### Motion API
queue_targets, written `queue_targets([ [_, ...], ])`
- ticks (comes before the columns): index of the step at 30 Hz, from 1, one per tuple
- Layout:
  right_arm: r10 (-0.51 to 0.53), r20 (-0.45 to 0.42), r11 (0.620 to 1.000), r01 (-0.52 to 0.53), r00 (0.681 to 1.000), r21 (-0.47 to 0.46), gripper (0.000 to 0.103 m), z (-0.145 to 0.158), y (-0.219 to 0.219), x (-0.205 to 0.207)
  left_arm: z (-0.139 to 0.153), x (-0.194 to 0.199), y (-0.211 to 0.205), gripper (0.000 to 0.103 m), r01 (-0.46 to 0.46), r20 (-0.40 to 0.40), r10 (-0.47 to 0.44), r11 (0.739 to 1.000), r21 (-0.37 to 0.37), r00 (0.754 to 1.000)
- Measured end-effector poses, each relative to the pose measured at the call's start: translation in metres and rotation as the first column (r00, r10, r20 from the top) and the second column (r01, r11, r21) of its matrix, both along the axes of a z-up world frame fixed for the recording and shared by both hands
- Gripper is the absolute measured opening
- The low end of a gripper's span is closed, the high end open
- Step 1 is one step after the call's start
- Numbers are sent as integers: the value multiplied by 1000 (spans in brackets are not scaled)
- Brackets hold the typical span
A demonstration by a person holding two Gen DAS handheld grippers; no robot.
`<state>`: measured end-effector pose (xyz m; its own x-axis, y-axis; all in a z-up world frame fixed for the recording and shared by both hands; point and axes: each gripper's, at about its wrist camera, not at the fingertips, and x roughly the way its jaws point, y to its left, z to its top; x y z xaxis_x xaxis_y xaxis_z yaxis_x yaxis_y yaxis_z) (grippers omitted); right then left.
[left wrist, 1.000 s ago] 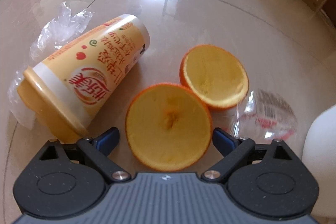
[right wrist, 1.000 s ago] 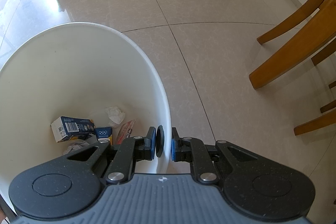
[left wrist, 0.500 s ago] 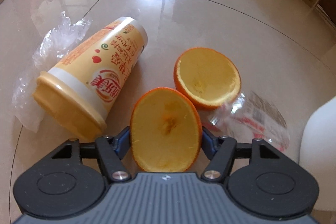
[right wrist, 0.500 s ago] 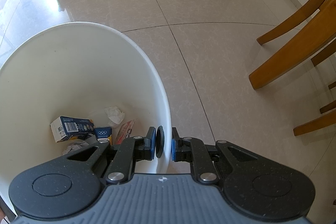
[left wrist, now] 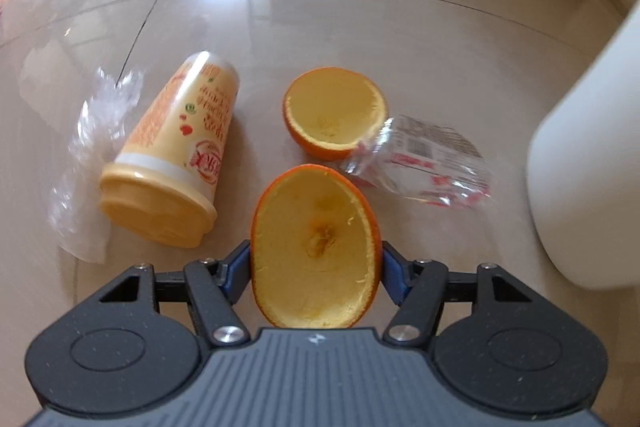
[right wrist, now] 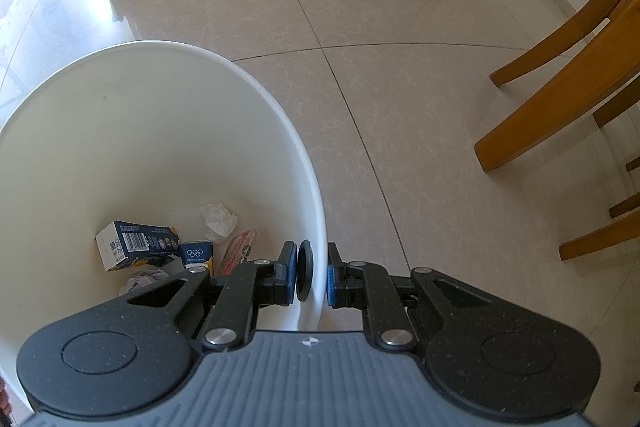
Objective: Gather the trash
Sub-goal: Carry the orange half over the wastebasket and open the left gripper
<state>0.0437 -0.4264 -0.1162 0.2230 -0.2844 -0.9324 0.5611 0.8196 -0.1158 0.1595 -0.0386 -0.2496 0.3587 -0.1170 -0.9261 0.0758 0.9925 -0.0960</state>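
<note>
Orange peel half (left wrist: 316, 251) sits squeezed in the left gripper (left wrist: 316, 267), whose jaws just closed on it, lifted off the floor near the white bin (left wrist: 588, 155). Right gripper (right wrist: 311, 277) pinches the bin's rim.

Between the pads of the left gripper (left wrist: 315, 263): nearer orange-peel half (left wrist: 314, 251), hollow side up, clear of the floor (left wrist: 360, 7). Beyond it, on the floor: second peel half (left wrist: 334, 111). Left of both: cup (left wrist: 176, 151) on its side, lid end nearest, lying partly on a plastic film (left wrist: 86, 163). Right of the far peel, touching it: clear wrapper (left wrist: 424, 163). Far right: bin (left wrist: 588, 167). Right gripper (right wrist: 311, 277) astride the bin rim (right wrist: 308, 167); in the bin bottom, carton (right wrist: 136, 245) and crumpled paper (right wrist: 218, 217). Right of the bin: chair legs (right wrist: 560, 95).
</note>
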Motion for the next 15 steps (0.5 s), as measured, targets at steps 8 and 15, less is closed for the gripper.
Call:
queue_targets([
  [8,4,-3,1000,-4,1000,-1,17,-1,-1,1,55,2,-5,64,191,-7,-191,981,42,982],
  [15,2,-2,1000,-2,1000,9,17,-2,-3,0,128,1,-28,64,315,22,-316,948,50,948],
])
